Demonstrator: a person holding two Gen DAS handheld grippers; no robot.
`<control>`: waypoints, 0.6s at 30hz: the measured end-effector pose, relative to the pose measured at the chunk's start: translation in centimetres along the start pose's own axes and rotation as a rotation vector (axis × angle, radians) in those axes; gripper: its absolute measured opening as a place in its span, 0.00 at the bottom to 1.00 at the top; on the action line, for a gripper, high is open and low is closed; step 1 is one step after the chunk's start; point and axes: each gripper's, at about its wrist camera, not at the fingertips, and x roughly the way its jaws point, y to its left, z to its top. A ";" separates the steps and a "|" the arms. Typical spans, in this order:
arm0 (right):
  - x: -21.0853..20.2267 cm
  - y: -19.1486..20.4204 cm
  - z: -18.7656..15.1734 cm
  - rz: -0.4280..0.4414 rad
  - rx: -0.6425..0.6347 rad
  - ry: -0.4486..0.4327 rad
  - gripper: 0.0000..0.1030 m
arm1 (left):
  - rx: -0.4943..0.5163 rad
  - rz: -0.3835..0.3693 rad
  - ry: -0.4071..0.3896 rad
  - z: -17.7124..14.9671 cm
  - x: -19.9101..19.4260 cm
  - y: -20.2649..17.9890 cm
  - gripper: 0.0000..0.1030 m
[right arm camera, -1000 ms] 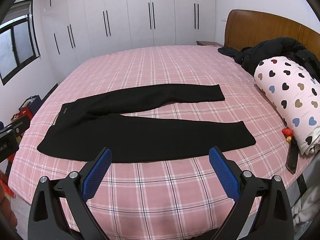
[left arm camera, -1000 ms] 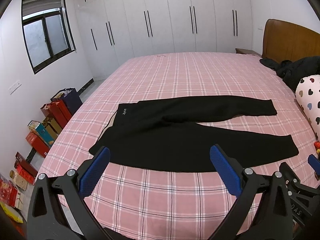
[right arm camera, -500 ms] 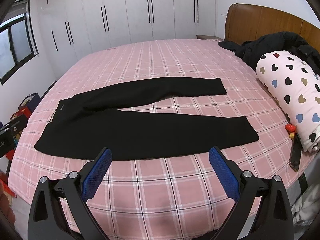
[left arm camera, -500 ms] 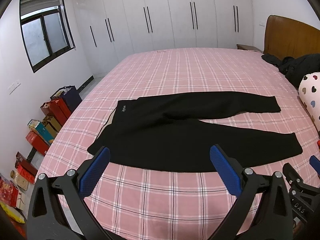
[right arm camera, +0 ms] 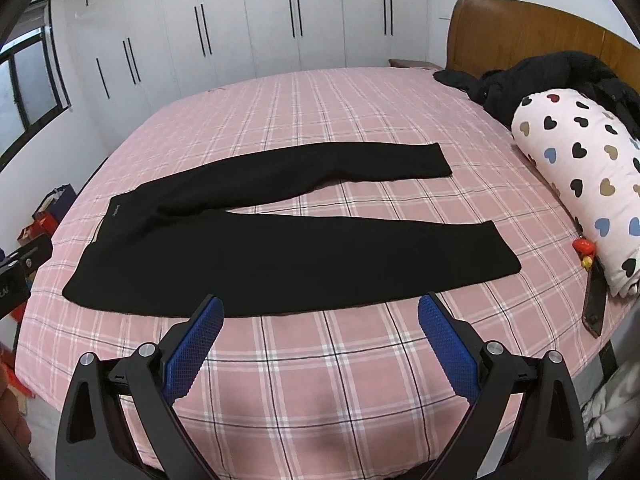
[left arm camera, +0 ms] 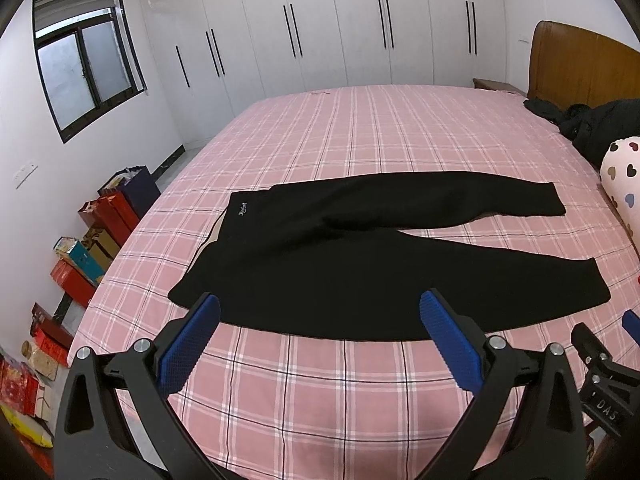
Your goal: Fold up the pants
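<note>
The black pants point(left arm camera: 360, 256) lie flat on the pink checked bed point(left arm camera: 360, 132), waistband to the left, the two legs spread in a narrow V toward the headboard point(right arm camera: 520, 28) side. They look soft, limp and light, likely to sag and slide on the sheet, so the waistband corner and the cuff of the near leg seem the best holds. The left claw point(left arm camera: 318, 334) hovers above the near edge of the bed, level, its blue pads wide apart and empty; the right claw point(right arm camera: 320, 334) hangs likewise just short of the near leg, spread and holding nothing
</note>
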 end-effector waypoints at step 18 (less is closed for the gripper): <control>8.8 -6.7 4.5 0.001 -0.042 0.050 0.93 | -0.032 -0.036 0.097 1.4 9.5 2.7 0.95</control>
